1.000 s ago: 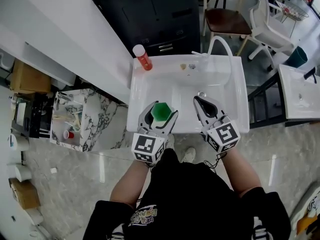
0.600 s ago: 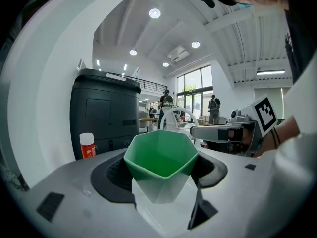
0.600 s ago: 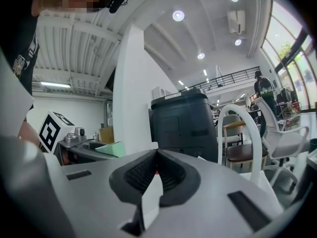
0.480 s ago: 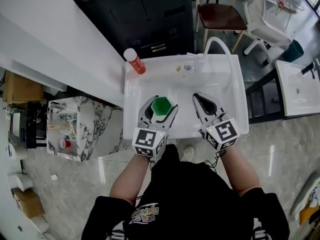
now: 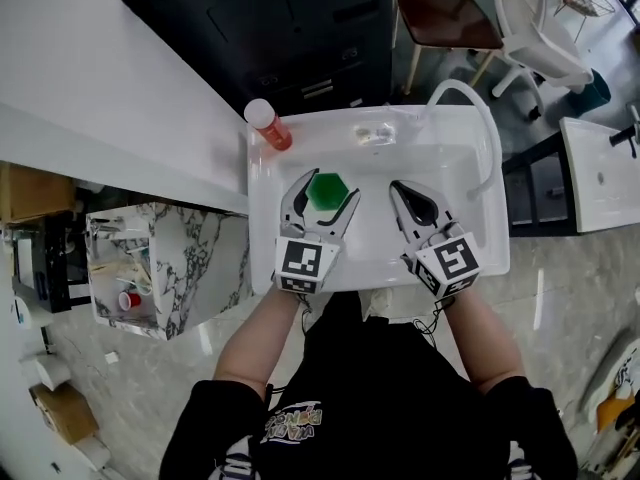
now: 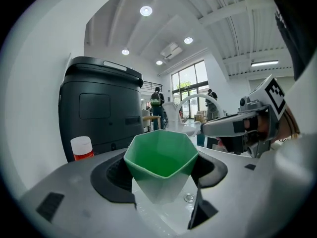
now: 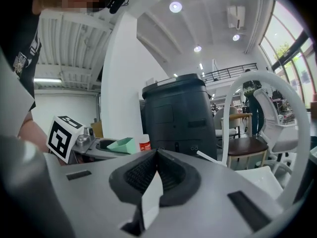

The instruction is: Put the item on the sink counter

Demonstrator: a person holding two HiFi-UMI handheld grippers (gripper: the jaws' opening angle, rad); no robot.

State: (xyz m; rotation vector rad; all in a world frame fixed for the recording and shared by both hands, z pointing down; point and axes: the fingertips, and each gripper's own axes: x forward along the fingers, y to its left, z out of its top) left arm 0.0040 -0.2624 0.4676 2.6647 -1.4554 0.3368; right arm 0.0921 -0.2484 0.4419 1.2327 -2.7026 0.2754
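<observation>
A green faceted cup [image 5: 325, 190] [image 6: 161, 155] sits upright between the jaws of my left gripper [image 5: 322, 198] [image 6: 161, 170], which is shut on it and holds it over the white sink [image 5: 470, 218]. My right gripper [image 5: 412, 200] [image 7: 154, 175] hovers beside it over the basin, shut with nothing between its jaws. From the right gripper view the green cup [image 7: 121, 145] shows at the left. In the left gripper view the right gripper [image 6: 233, 128] shows at the right.
An orange bottle with a white cap [image 5: 268, 125] [image 6: 82, 148] stands on the sink's back left corner. A curved white faucet [image 5: 462, 93] rises at the back right. A dark cabinet [image 5: 280, 28] stands behind the sink, a marble shelf [image 5: 165, 258] to the left.
Both grippers have moved forward, further over the basin, the left one carrying the green cup. The view has shifted with them.
</observation>
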